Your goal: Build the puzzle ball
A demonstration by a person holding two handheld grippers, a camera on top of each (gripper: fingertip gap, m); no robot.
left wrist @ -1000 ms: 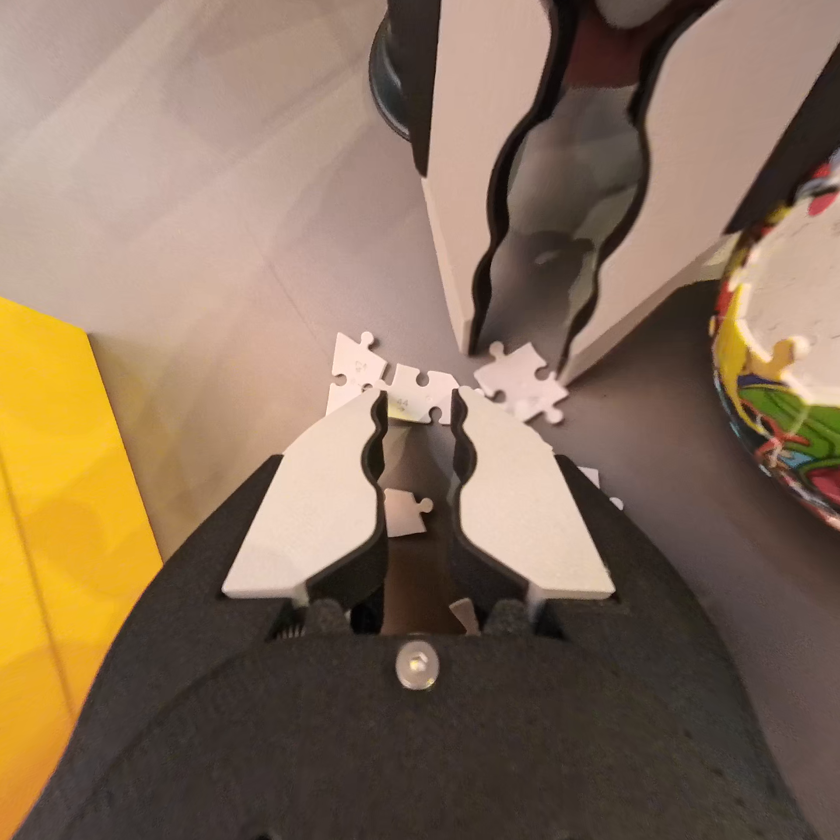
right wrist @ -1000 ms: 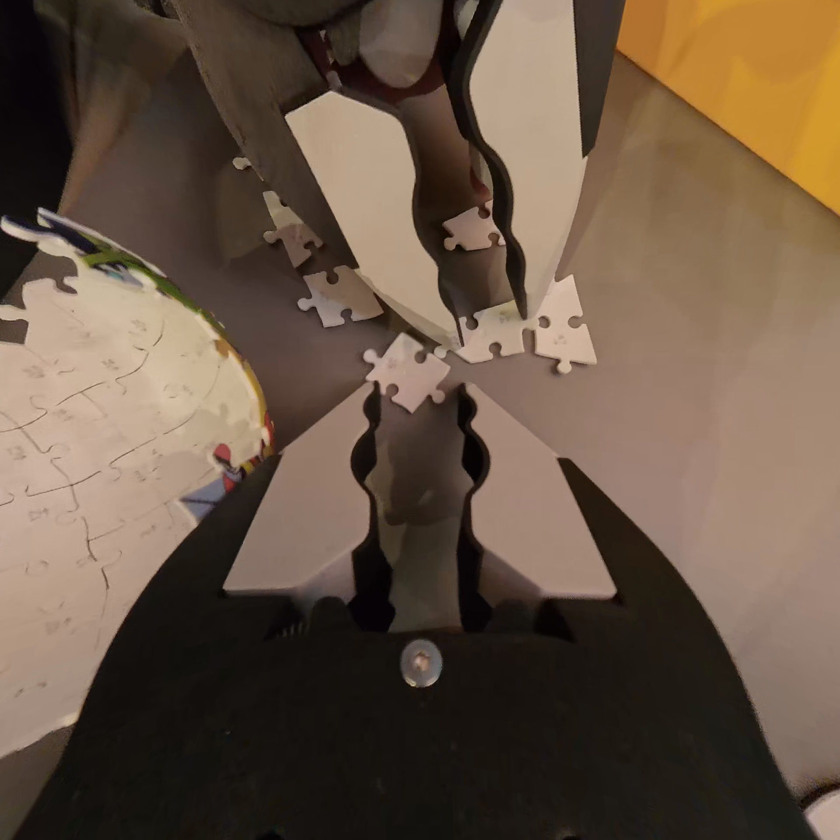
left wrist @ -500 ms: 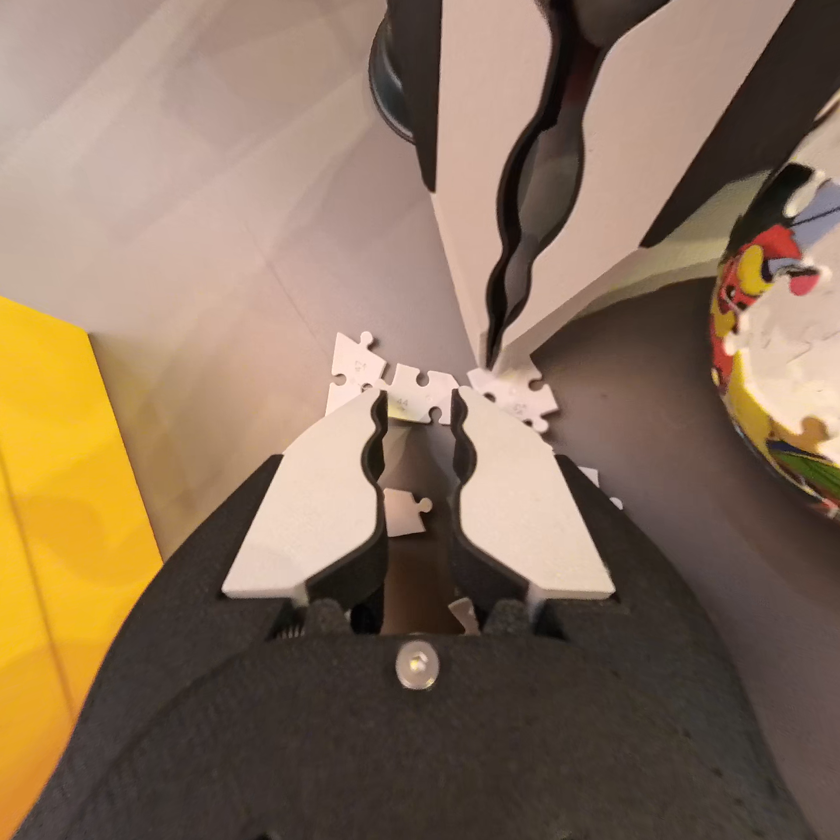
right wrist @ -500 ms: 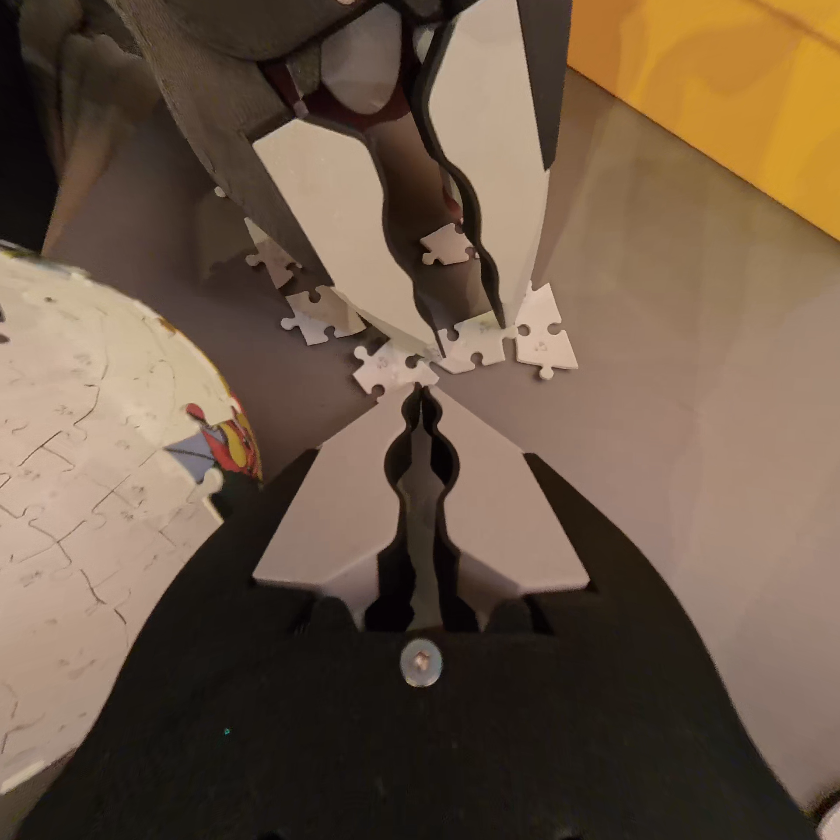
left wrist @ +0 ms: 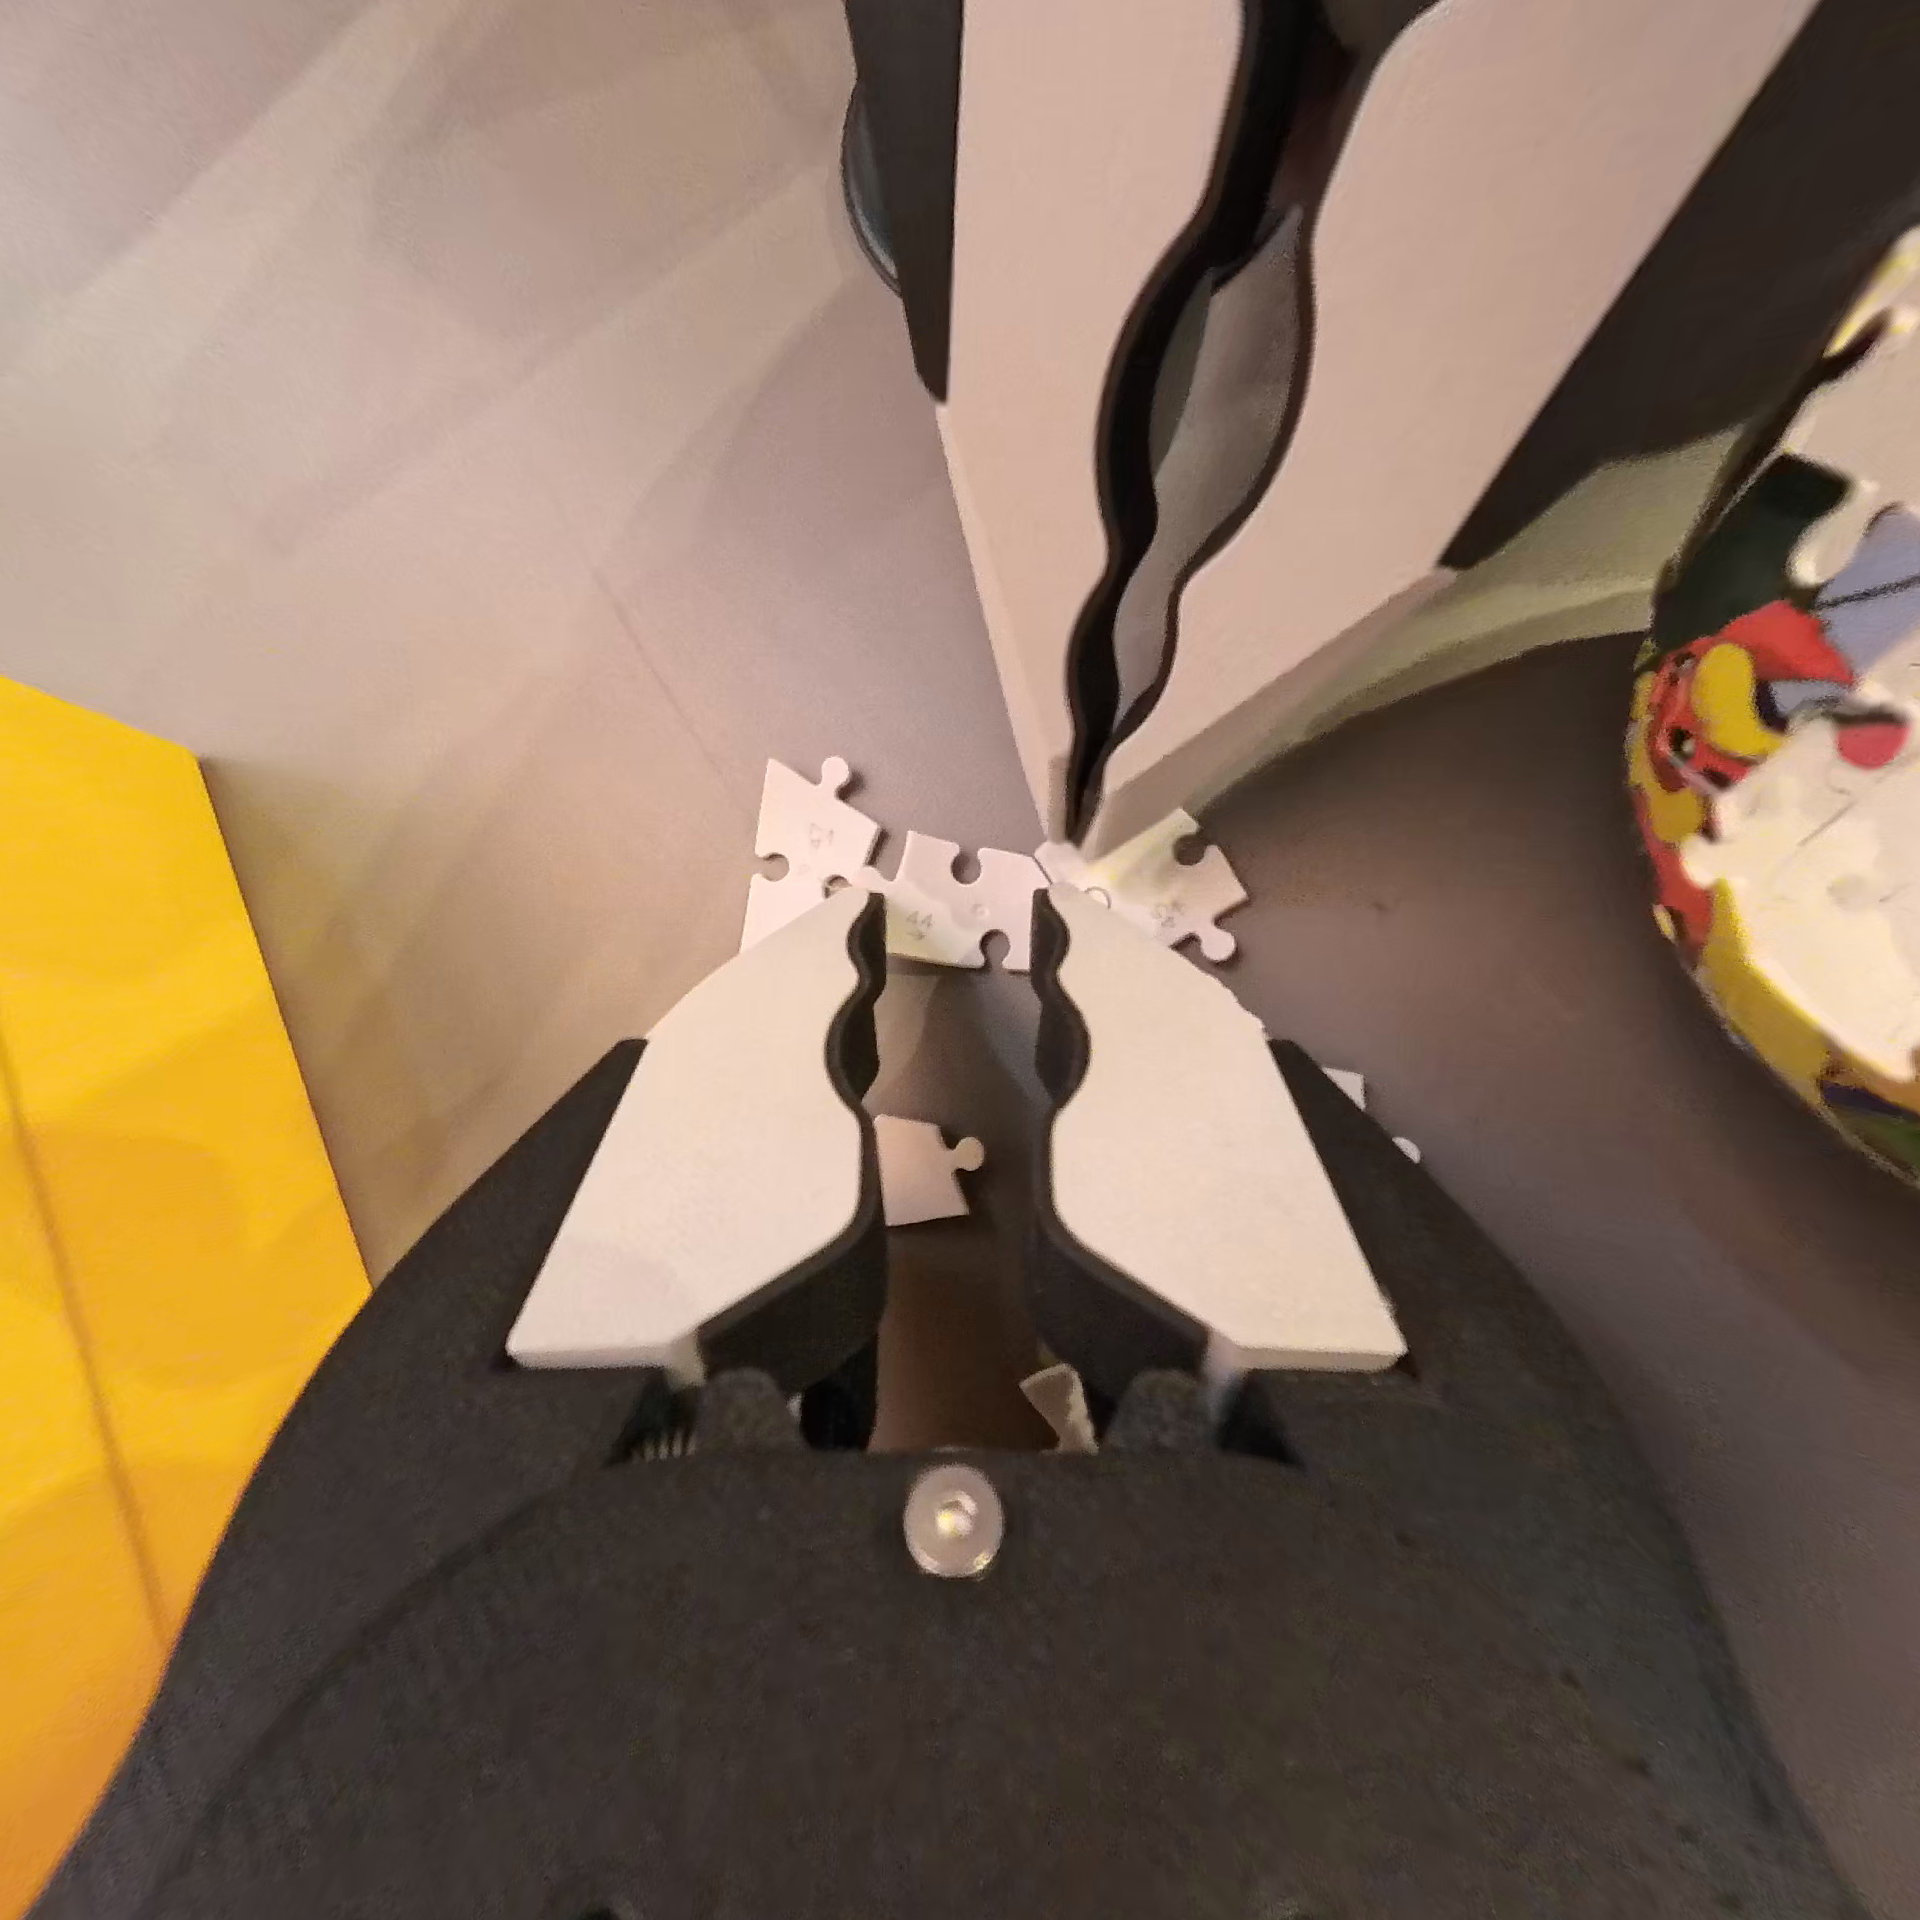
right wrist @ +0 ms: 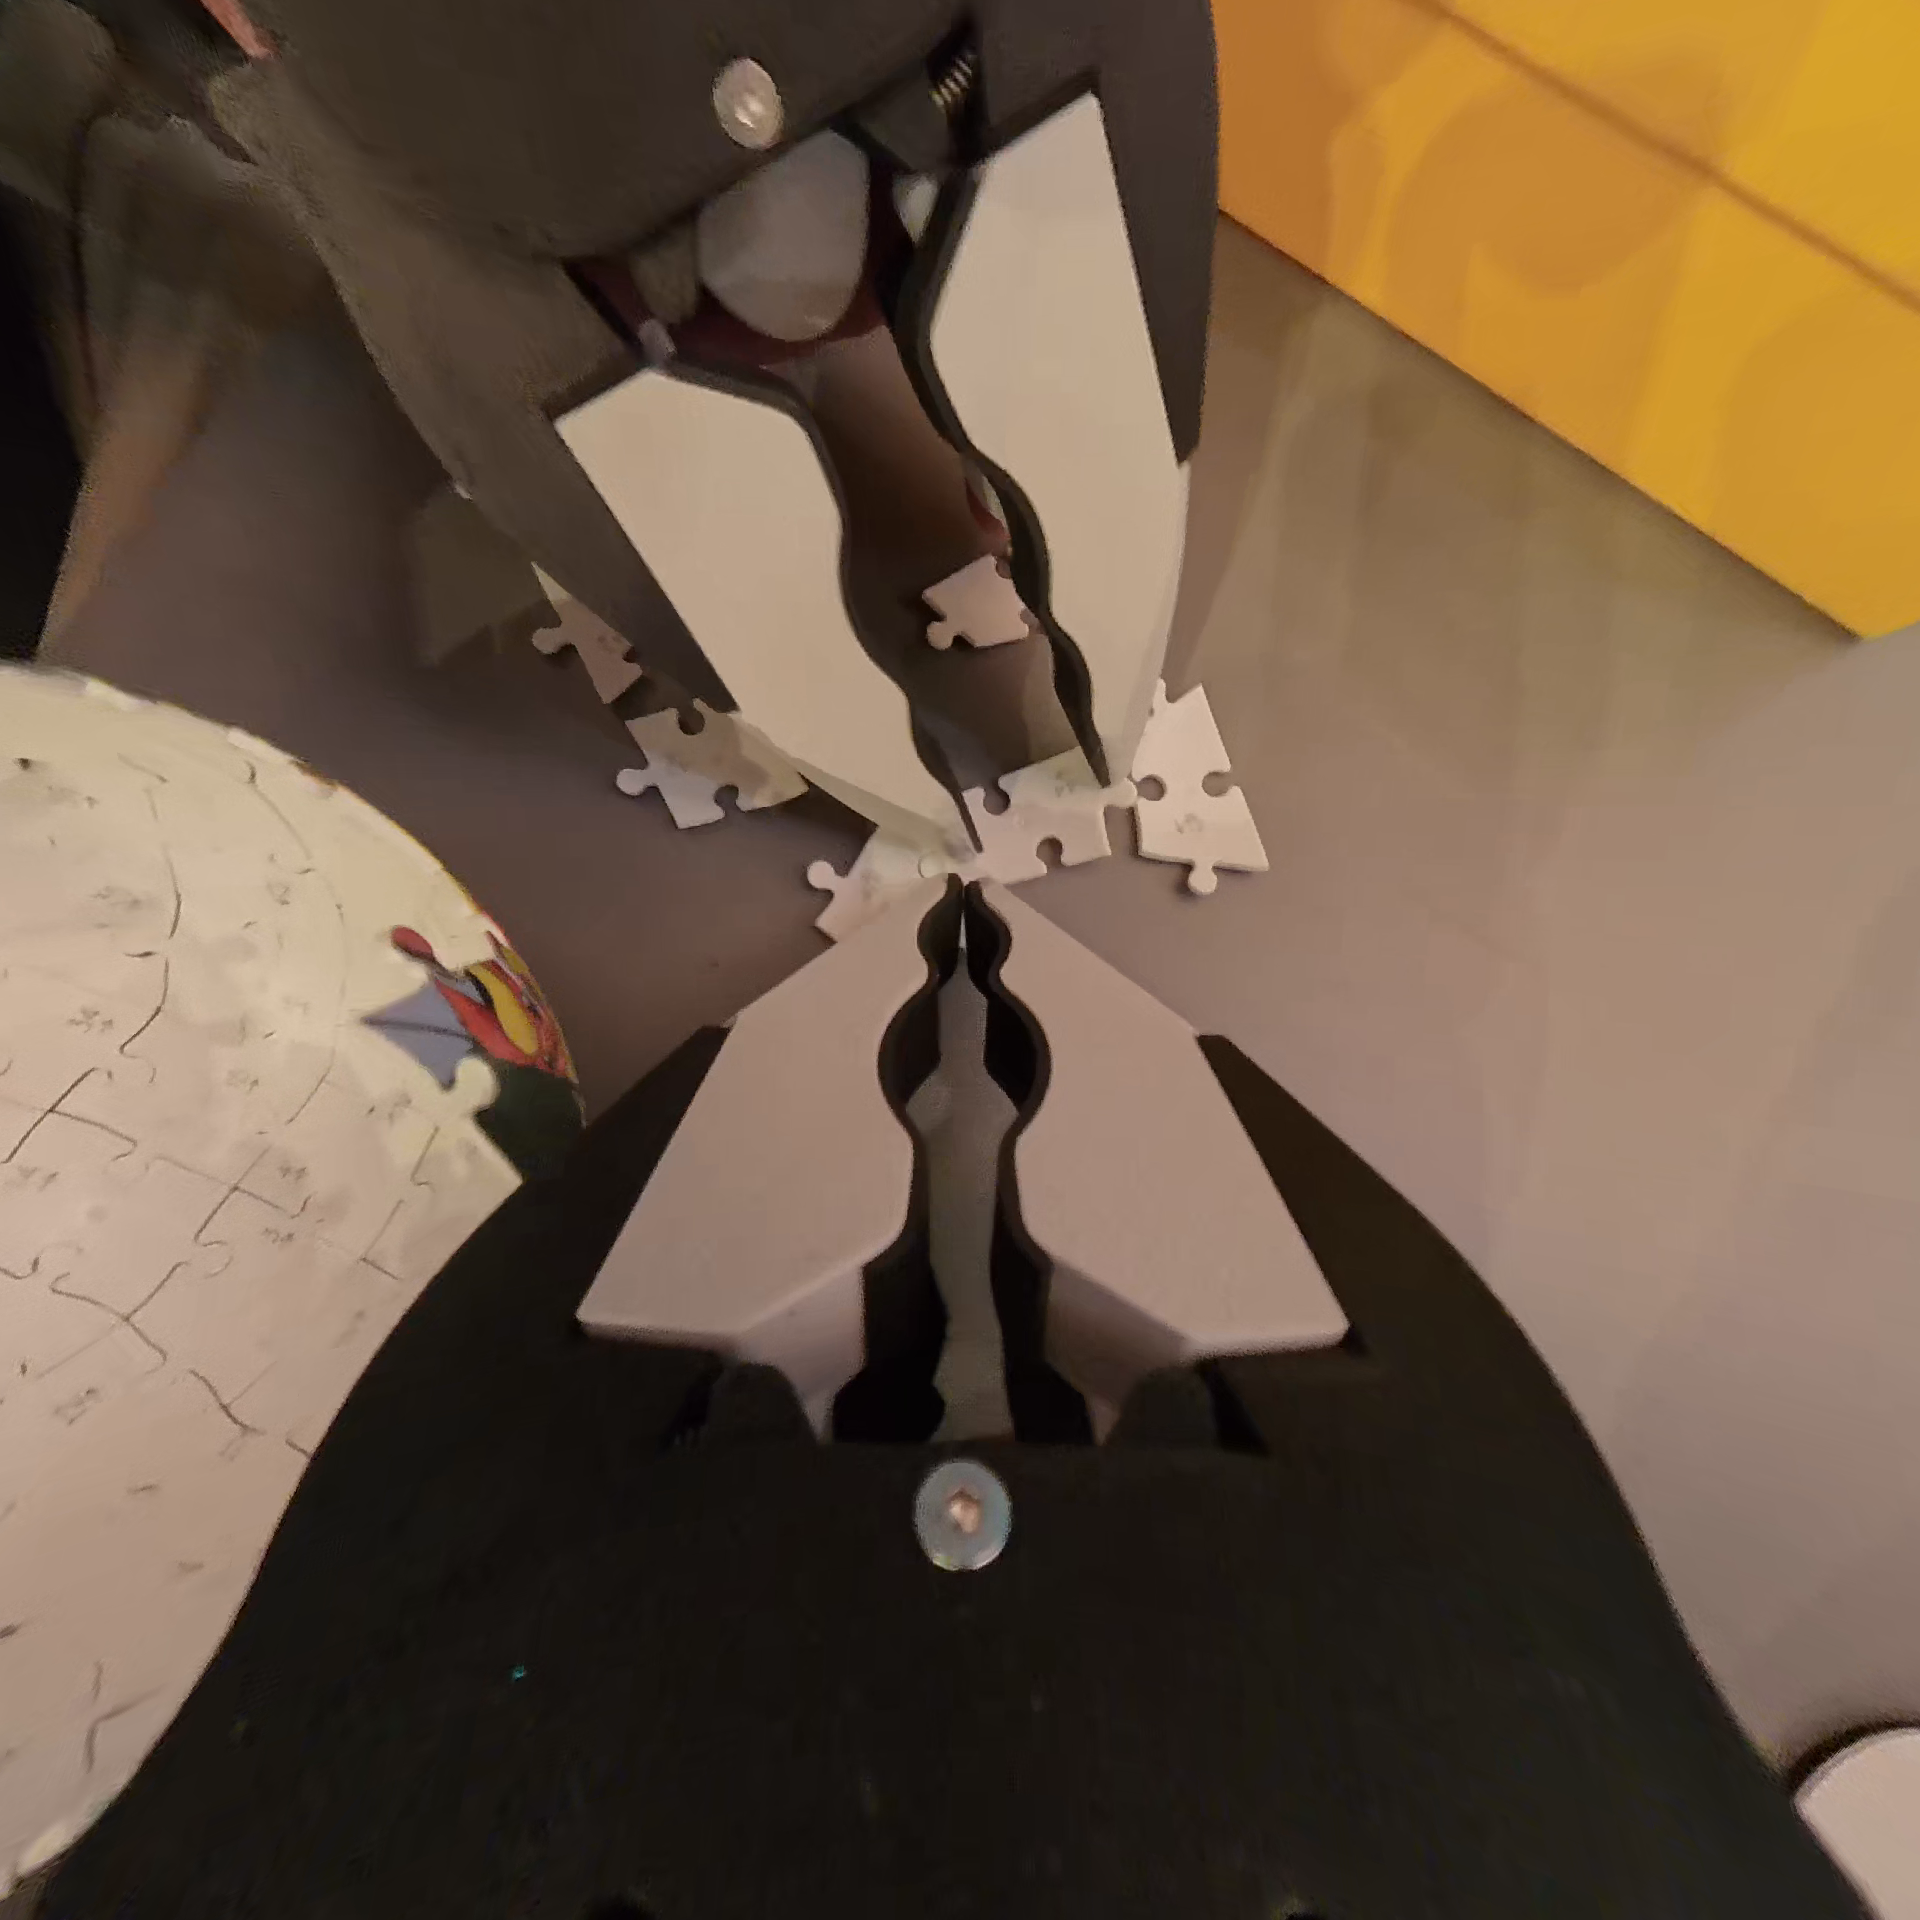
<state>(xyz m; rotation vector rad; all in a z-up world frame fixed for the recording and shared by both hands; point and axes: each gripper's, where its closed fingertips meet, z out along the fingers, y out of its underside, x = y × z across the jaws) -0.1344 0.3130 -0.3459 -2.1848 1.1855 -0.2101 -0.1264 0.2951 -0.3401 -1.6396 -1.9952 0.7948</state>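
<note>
The partly built puzzle ball [right wrist: 208,1143], white inside with a coloured outside, sits at the left; it also shows at the right of the left wrist view [left wrist: 1787,831]. Several white loose pieces lie face down on the grey table. My right gripper [right wrist: 961,888] is shut, its tips pinching the corner of one puzzle piece [right wrist: 868,883]; from the left wrist view it comes down from above [left wrist: 1075,831] onto that piece [left wrist: 1174,894]. My left gripper [left wrist: 956,909] is open and empty, tips touching down either side of a second piece [left wrist: 961,920], facing the right gripper tip to tip.
A triangular piece [right wrist: 1195,800] lies beside the second piece [right wrist: 1039,821]. More pieces [right wrist: 707,769] lie under the left gripper [right wrist: 1034,805]. A yellow box [left wrist: 104,1039] bounds the table; it also shows in the right wrist view [right wrist: 1662,312]. A white round object [right wrist: 1870,1787] is at the bottom right. Left and right tips are no more than a few centimetres apart. Left tips and right tips are each some 20 centimetres from the white round object [right wrist: 1870,1787].
My right gripper went from open to shut, closing its tips on the piece's corner and nudging it toward the left gripper. The ball looks turned. The left gripper has not moved.
</note>
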